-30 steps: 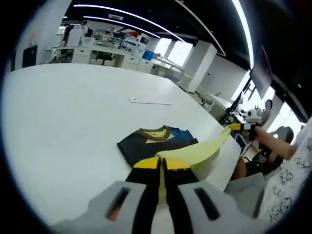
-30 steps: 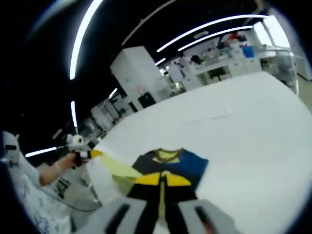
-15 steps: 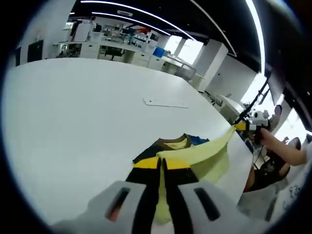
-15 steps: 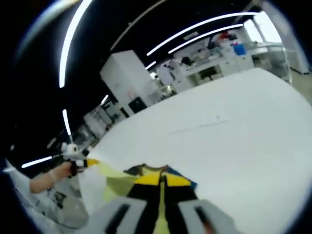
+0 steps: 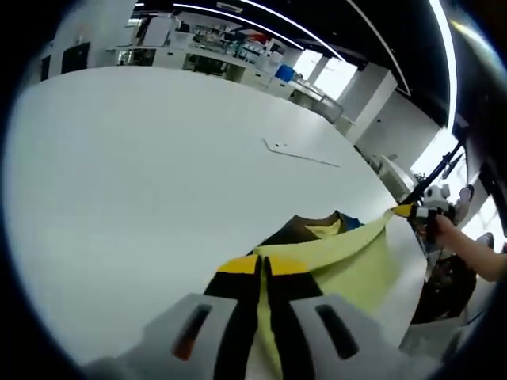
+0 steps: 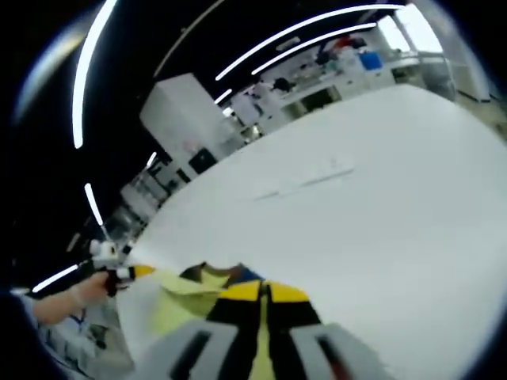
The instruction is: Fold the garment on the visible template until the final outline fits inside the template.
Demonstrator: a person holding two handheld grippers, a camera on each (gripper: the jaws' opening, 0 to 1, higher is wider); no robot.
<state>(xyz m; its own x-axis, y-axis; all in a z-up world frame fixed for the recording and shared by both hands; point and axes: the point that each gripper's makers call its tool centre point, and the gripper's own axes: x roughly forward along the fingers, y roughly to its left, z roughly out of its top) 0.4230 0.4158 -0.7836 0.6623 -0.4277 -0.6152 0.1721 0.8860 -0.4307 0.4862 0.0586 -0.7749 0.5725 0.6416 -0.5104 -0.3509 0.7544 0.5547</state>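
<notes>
Both the left gripper (image 5: 264, 265) and the right gripper (image 6: 261, 291) are pinched on the yellow-green hem of the garment (image 5: 341, 257), lifted over the white table (image 5: 119, 174); uneven pull could skew the fold and hide its dark collar end (image 5: 305, 226).

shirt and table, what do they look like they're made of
Shirt: soft knit cloth, probably cotton or a blend, matte yellow-green; it sags and creases between the left claw and right claw. Table: smooth, hard white top, likely laminate, with a faint sheen; the exact material is unclear.
</notes>
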